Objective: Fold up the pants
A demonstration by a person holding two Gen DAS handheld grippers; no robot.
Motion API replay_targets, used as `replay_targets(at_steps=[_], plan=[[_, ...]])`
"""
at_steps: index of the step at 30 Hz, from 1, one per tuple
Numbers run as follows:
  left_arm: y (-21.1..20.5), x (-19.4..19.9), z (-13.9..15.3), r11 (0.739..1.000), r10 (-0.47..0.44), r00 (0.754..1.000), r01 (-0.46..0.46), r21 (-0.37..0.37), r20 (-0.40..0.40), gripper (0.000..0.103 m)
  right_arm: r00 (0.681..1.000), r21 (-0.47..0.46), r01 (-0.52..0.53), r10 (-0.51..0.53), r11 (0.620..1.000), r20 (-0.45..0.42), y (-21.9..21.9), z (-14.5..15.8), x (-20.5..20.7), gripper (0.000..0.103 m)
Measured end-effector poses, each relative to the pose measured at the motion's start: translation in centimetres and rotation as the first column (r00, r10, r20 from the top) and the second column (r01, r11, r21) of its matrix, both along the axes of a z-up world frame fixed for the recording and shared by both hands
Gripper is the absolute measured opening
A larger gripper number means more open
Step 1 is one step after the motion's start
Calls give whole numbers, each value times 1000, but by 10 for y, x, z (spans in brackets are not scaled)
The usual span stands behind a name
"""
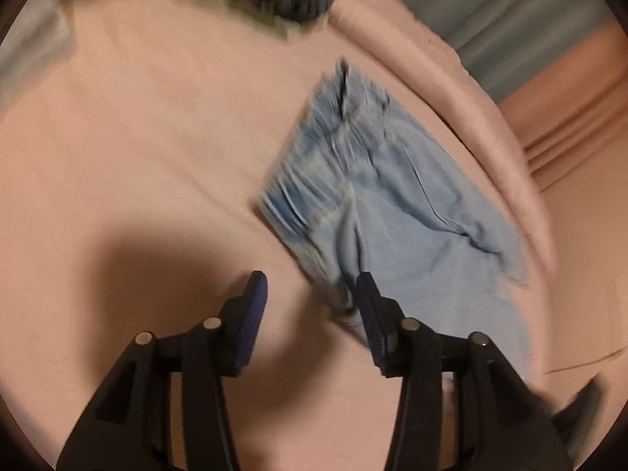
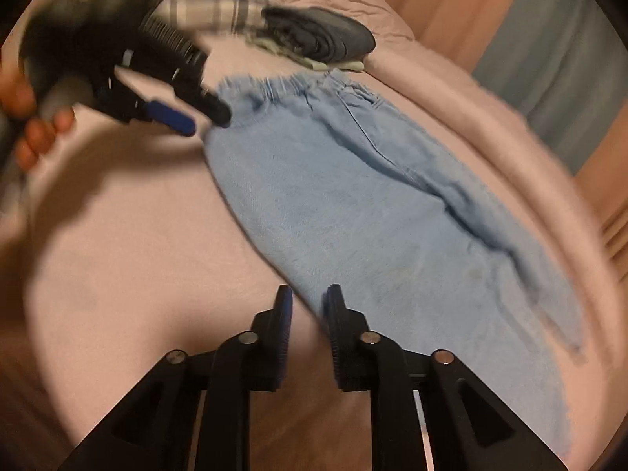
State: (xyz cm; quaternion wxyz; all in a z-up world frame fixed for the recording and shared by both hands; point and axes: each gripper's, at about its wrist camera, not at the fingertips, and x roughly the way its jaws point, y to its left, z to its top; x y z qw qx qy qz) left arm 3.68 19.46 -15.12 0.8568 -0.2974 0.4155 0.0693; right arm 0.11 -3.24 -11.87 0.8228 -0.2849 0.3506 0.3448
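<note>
Pants [image 2: 353, 204]: light blue, lying flat on your pink bed [image 2: 117, 255], near its edge.
Left gripper [image 1: 312, 294]: fingers spread, at the waistband corner.
Right gripper [image 2: 308, 306]: slightly parted, straddling the pants' edge, gripping nothing.

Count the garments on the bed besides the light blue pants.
1 clearly: a dark folded garment beyond the waistband of the pants. Pale fabric peeks from under it; more may be hidden.

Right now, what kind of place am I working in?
Most likely a bedroom, on a bed: the light blue denim pants lie on a pink bedsheet with a rolled pink blanket along its edge, and a stack of folded dark clothes sits beyond.
</note>
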Motion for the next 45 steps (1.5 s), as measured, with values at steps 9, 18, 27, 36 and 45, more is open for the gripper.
replay_targets(at_steps=[9, 18, 27, 36, 45], plan=[[-46, 74, 16, 957, -265, 959, 248, 150, 100, 52, 922, 33, 385, -384, 922, -49, -79, 8, 90, 29], [0, 102, -33, 977, -198, 980, 197, 81, 4, 4, 851, 4, 505, -498, 863, -170, -139, -15, 56, 31], [-21, 84, 34, 906, -336, 933, 282, 316, 129, 102, 893, 110, 412, -377, 904, -246, -130, 22, 101, 57], [-17, 197, 32, 841, -453, 891, 419, 342, 21, 101, 969, 154, 224, -203, 962, -140, -51, 38, 232, 57], [-16, 284, 21, 706, -597, 791, 598, 381, -136, 98, 974, -16, 157, -157, 988, -166, -23, 20, 340, 58]])
